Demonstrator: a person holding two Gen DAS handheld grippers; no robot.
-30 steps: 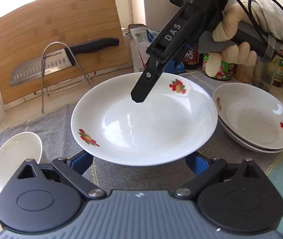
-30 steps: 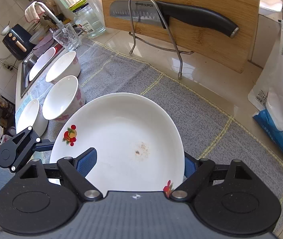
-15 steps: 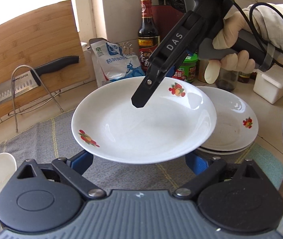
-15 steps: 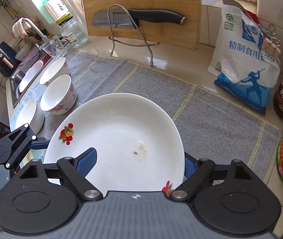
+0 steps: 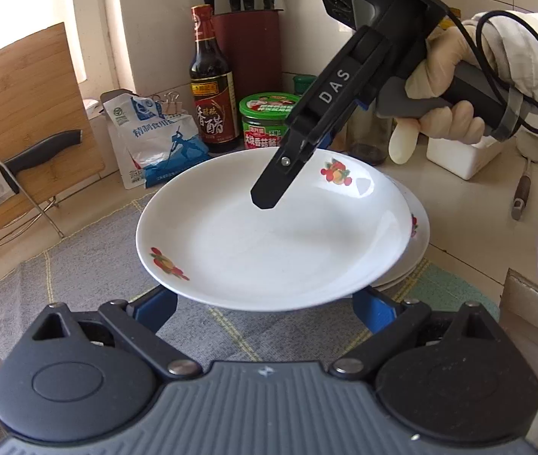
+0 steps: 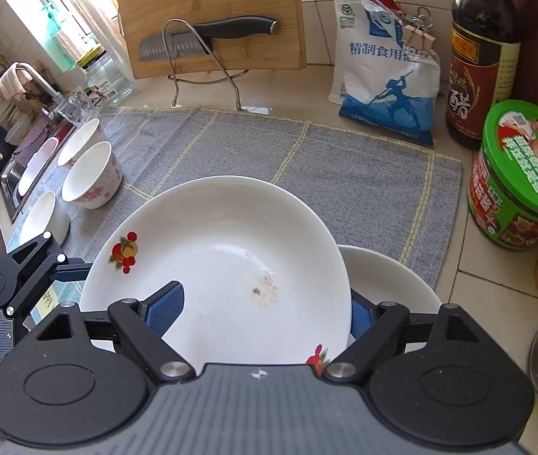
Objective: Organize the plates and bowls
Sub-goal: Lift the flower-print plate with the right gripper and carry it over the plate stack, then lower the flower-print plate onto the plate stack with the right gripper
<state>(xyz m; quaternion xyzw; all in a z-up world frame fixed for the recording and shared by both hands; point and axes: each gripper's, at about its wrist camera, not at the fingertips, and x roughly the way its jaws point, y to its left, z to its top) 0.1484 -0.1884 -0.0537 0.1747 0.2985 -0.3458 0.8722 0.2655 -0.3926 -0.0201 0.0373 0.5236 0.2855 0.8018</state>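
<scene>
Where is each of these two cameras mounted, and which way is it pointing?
Left wrist: sits on the left claw, looking across the plate toward the vinegar bottle by the wall; the right claw and gloved right hand show.
Right wrist: sits on the right claw, looking over the plate toward the cutting board and bowls; the left claw shows at lower left.
Shared: plate, vinegar bottle, cutting board.

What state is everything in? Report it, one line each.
fruit-print plate: lifted, soiled at centre
stacked plates: resting beneath it
right hand-held gripper: shut on the plate's rim
left hand-held gripper: open, fingers under the plate
bowl: upright, empty
vinegar bottle: capped
green-lidded jar: closed
salt bag: clipped shut
</scene>
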